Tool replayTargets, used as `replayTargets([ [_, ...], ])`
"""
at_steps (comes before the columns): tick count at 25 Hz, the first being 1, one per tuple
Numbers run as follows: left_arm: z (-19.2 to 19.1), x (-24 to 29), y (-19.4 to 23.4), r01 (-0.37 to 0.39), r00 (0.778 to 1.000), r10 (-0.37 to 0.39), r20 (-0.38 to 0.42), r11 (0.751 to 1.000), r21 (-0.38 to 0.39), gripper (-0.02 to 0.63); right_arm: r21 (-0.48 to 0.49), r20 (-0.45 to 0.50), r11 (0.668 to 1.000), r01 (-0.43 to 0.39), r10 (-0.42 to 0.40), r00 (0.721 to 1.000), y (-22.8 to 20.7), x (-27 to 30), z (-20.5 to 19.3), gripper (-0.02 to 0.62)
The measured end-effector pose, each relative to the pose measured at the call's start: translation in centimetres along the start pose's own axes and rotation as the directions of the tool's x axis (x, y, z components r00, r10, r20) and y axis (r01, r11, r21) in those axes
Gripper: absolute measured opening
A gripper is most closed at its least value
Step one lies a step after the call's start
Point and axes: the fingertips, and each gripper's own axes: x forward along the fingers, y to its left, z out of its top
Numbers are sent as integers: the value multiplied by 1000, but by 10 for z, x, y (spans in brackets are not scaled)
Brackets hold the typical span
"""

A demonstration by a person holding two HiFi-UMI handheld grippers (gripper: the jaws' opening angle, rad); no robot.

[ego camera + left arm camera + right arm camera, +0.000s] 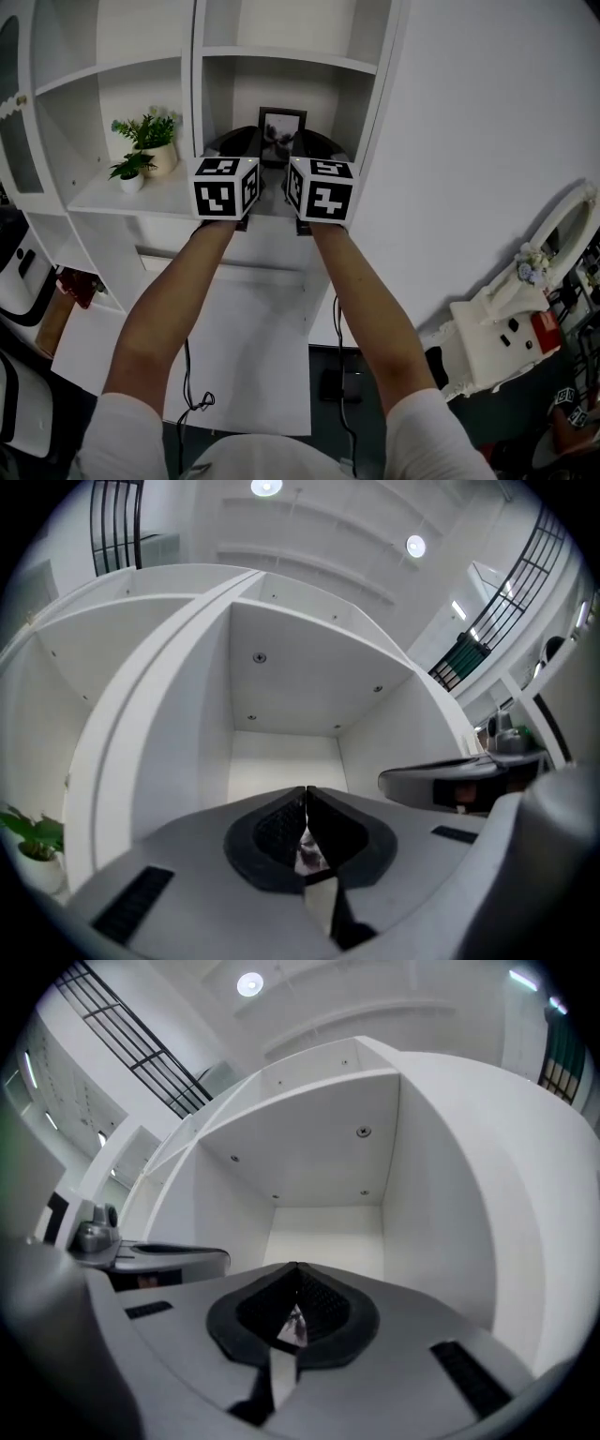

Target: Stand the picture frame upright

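Bare forearms [178,309] are stretched to the white shelf [122,199]. Left gripper [306,789] and right gripper [296,1266] are seen with fingers [277,827] clenched tip to tip, nothing gripped. Between them the dark rectangular picture frame [281,134] is stood near-upright, far in the cubby, likely flanked for steadying.

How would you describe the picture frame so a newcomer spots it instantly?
Start at the white shelf unit and find the shelf board that carries two potted plants. Cross the vertical divider into the compartment on its right: the picture frame stands there, facing out. It is the only dark, flat rectangle on that level; the plants are green, in pale pots.
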Motion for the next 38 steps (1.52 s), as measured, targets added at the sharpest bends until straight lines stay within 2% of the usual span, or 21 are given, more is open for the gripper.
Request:
replayTargets([
  [7, 21, -46, -8, 53, 996, -55, 72, 998, 20, 18, 32, 73, 999, -17, 15, 997, 13, -52, 23, 9],
  [15, 27, -118, -12, 105, 984, -103, 148, 995, -5, 20, 72, 80, 996, -50, 44, 996, 39, -115, 9, 9],
  [20, 21, -162, -17, 122, 973, -124, 193, 992, 23, 18, 75, 103, 996, -45, 37, 994, 46, -163, -1, 9],
  [24, 5, -193, -20, 133, 973, -135, 186, 991, 23, 18, 88, 104, 996, -30, 21, 994, 45, -200, -11, 9],
  [28, -11, -231, -14, 134, 976, -128, 177, 991, -24, 18, 70, 67, 997, -28, 23, 997, 48, -231, -35, 9],
  [34, -45, -282, 7, 92, 990, -81, 114, 991, -96, 19, 54, 11, 998, -11, 11, 1000, 50, -281, -69, 9],
  [38, -63, -316, 17, 54, 995, -45, 84, 993, -108, 19, 43, -23, 999, 15, -14, 1000, 47, -313, -84, 9],
])
